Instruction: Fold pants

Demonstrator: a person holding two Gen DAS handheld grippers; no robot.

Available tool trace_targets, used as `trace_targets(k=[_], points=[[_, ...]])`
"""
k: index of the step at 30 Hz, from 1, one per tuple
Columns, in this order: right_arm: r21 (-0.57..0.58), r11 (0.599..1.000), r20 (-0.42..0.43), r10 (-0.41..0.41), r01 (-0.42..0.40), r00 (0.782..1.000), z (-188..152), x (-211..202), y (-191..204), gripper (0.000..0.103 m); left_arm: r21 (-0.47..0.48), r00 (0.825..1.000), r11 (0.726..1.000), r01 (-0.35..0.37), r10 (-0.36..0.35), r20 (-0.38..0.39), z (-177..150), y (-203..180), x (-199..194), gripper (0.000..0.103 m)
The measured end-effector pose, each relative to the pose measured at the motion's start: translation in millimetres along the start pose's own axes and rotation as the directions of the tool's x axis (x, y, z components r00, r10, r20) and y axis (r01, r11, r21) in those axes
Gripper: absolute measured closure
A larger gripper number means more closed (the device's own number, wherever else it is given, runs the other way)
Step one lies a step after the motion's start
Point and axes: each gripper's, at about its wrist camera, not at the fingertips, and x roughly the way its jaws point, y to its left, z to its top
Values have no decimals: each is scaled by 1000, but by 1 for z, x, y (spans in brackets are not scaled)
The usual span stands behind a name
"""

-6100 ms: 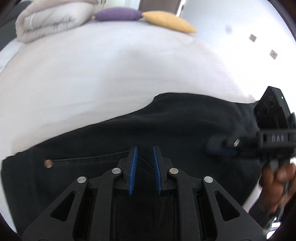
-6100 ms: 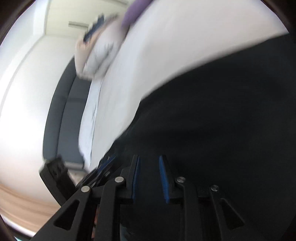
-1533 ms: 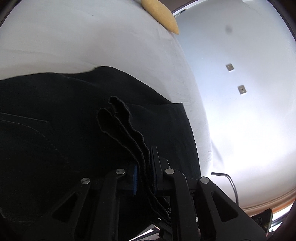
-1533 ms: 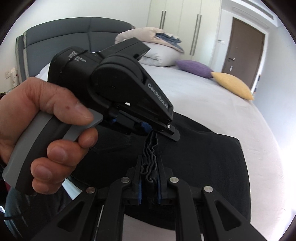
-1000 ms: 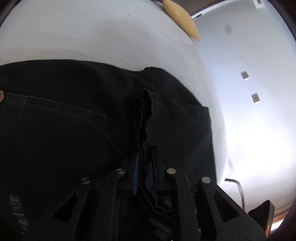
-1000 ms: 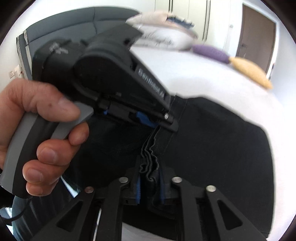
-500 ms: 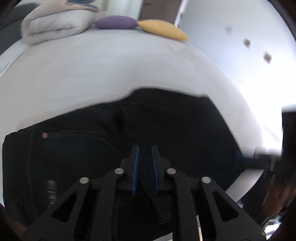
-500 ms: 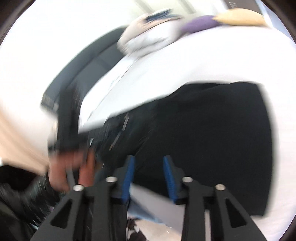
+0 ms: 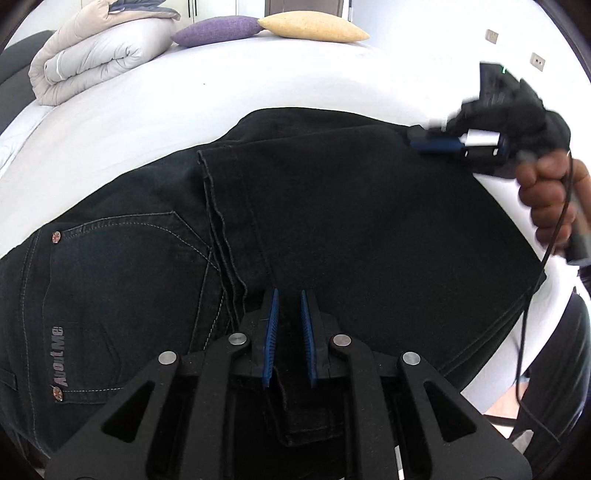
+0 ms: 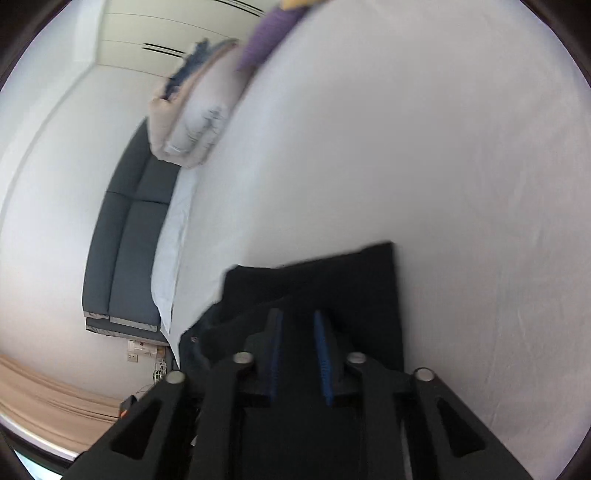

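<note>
One pair of black pants [image 9: 369, 221] lies folded in half along the near edge of a white bed [image 9: 258, 81]. Its long axis runs parallel to that edge. The waist end points toward the dark headboard [image 10: 125, 251], and the fold sits at the opposite end, close to the bed's near corner. The stacked leg hems [image 9: 218, 206] are laid back across the seat. They form one wavy line crosswise to the garment, just beside the single back pocket [image 9: 122, 280], which carries two copper rivets [image 9: 56, 237] and a small printed label. Two grippers are at work. The left gripper [image 9: 288, 332] hangs over the near edge of the pants with its blue pads drawn close together, pinching a strip of the black cloth that trails back between its fingers. The right gripper [image 10: 296, 321] is carried by the one hand [image 9: 550, 199] in sight and is poised at the far corner of the folded end. Its jaws have just been closing to a narrow slot with no cloth caught between them, and blur hides whether its tip touches the fabric. At the far edge of the bed rest two cushions, one purple cushion [image 9: 218, 31] and one yellow cushion [image 9: 314, 27]. One rolled duvet [image 9: 92, 59] lies at the far corner by the headboard, well apart from the pants.
</note>
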Motion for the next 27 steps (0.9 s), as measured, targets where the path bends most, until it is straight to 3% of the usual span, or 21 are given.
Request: trace_targets(k=[8,14,20,24,27], points=[[-6,998,-85,61,-61,995,-84,-23,-12,101,-19,1000,1000,10,-10,13,-5,17,-14,91],[44,993,-68,114,-111,991,-140,-51,-21,101,-49,999,998,39,-38,20,-5,25,-18,91],[-2,1000,-48,31,-31,998,-149,-47,-22,103,-97,998,993,63,-60,33,-9,36,-24,91],[-26,999,-12,20,-20,1000,-152,-44,-25,103,-236,987,961,143,-123,99,-24,62,-54,90],[-34,999,-1,10,-10,1000,-154,-45,-23,103,-379,968,898,223,-157,198,-51,96,-88,89]])
